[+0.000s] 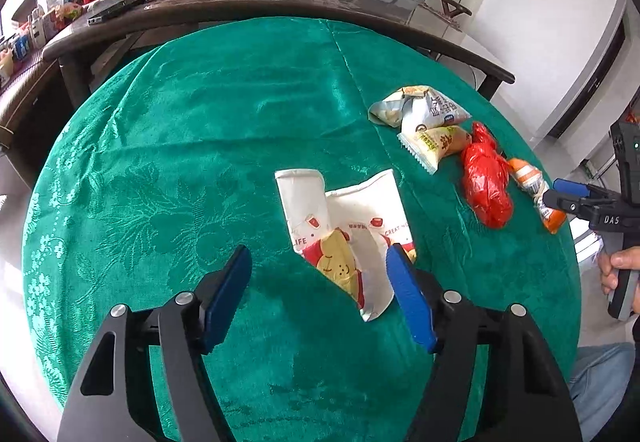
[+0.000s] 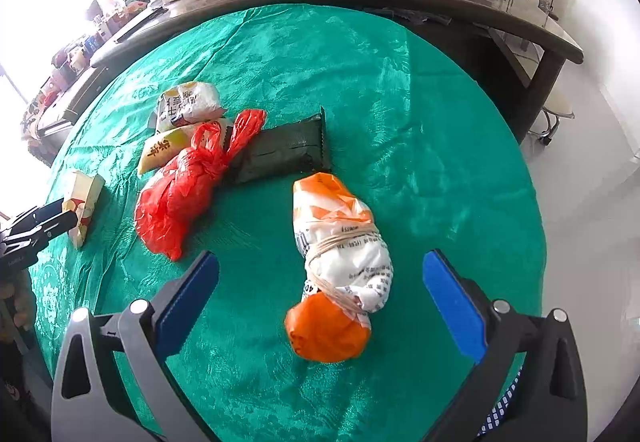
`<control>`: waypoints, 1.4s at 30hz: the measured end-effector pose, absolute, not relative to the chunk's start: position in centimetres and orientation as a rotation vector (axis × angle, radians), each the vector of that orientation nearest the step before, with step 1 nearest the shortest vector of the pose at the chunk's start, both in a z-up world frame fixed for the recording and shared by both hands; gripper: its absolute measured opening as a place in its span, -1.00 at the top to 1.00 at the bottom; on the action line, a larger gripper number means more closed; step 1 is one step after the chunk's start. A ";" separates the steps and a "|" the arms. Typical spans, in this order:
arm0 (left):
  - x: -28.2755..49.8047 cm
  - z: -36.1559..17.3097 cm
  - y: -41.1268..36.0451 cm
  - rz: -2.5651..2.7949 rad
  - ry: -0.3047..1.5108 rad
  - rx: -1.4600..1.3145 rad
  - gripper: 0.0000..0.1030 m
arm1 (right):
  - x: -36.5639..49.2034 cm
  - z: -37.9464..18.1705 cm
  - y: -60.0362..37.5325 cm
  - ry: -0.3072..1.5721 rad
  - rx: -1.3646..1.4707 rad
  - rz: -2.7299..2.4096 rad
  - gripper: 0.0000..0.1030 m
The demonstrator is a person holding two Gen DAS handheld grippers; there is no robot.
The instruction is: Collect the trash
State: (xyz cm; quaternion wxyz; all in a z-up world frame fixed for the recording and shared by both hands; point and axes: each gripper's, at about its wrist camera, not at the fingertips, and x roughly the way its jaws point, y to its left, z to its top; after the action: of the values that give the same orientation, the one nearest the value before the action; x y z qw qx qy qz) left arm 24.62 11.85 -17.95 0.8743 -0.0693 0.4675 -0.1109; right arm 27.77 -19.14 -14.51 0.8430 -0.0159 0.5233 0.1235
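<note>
Trash lies on the green tablecloth (image 1: 200, 129). We note a flattened white paper cup (image 1: 340, 234) in the middle, standing between the blue pads of the left gripper (image 1: 320, 266); the right-hand pad overlaps its edge, the other pad is apart from it, so no grip yet. To its right: two snack wrappers (image 1: 424, 117), a knotted red plastic bag (image 2: 180, 189), a dark green packet (image 2: 284, 149), and an orange-and-white bundle (image 2: 340, 266) tied with a band. We see the right gripper (image 2: 320, 294) spread wide astride that bundle, pads clear of it. Behind stands a cluttered dark table (image 1: 248, 5).
</note>
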 end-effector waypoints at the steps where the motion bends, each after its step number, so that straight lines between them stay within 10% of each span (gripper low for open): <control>1: 24.9 -17.9 11.8 -0.237 0.970 -0.158 -0.19 | 27.9 -14.7 -19.0 1.116 -0.036 0.263 -0.85; 5: 25.4 -18.2 11.4 -0.252 0.969 -0.174 0.58 | 27.9 -14.8 -18.9 1.134 -0.021 0.267 0.20; 22: 21.2 -13.5 6.5 -0.364 0.871 -0.104 0.82 | 21.7 -11.1 -28.6 1.020 0.163 0.238 0.20; 42: 16.3 -15.8 -32.5 -0.884 0.974 0.139 0.81 | 13.5 -20.0 -54.7 1.095 0.276 -0.208 0.20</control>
State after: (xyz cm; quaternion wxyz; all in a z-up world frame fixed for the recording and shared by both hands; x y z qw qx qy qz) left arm 16.31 -32.54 -15.84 0.7893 0.0645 0.4523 -0.4103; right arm 13.53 -54.70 -20.04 0.8396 0.1308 0.5179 -0.0984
